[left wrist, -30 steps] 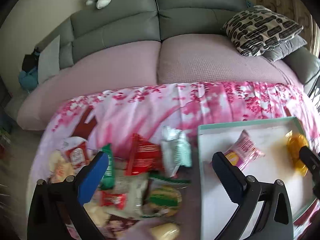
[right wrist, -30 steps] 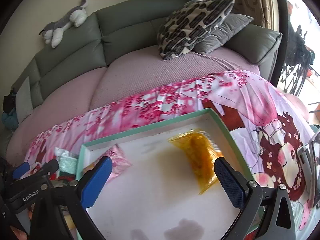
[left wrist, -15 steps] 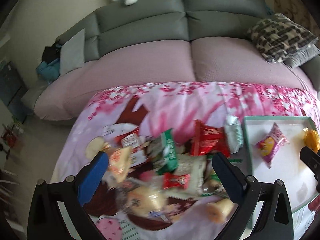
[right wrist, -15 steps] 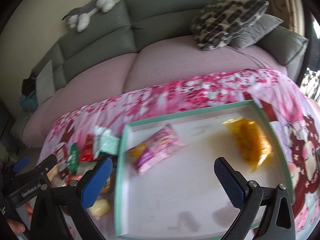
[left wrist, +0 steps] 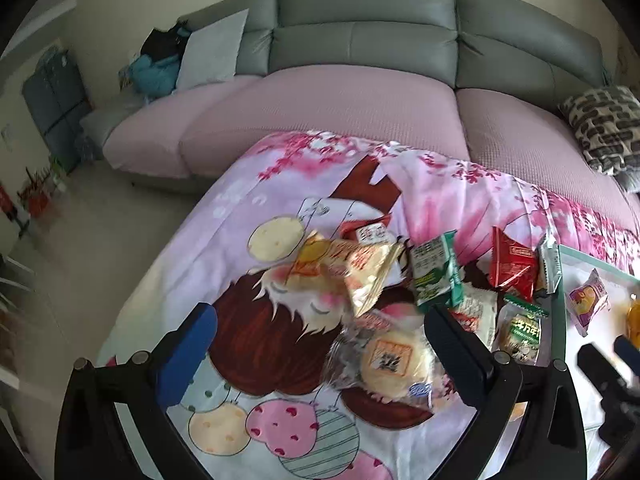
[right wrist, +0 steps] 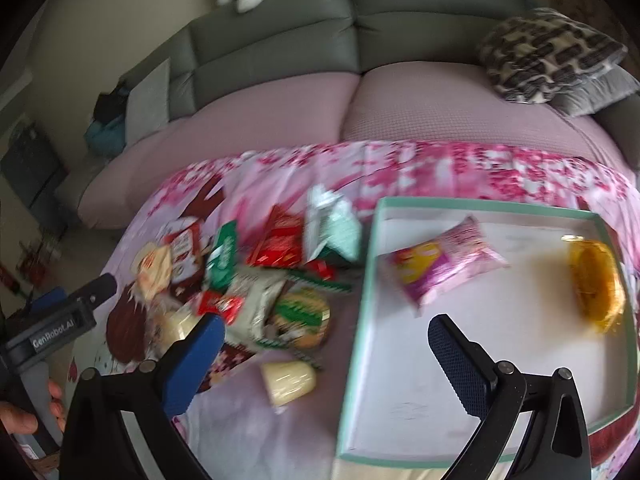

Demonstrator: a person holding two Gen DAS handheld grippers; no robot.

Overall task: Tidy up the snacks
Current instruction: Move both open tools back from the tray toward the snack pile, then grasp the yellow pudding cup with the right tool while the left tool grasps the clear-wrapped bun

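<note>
- The left gripper (left wrist: 320,344) is spread wide, holding nothing; its blue left finger hangs over bare cartoon-print cloth (left wrist: 224,264), and its dark right finger overlaps the near edge of the snack pile (left wrist: 420,292).
- A round bun in clear wrap (left wrist: 390,360) lies between the left gripper's fingers, toward 3 o'clock, touched by neither as far as the view shows.
- The right gripper (right wrist: 324,354) is likewise released and wide, empty; its blue finger sits over the heap at 9 o'clock and its dark finger over the teal-rimmed tray (right wrist: 360,300).
- In the tray, a pink packet (right wrist: 444,264) lies at 12 o'clock from the right gripper, an orange packet (right wrist: 596,288) at 2 o'clock, well apart.
- A pale yellow packet (right wrist: 288,380) lies just left of the tray rim.
- A hand (right wrist: 28,412) grips the left gripper's handle at the right view's 8 o'clock edge.
</note>
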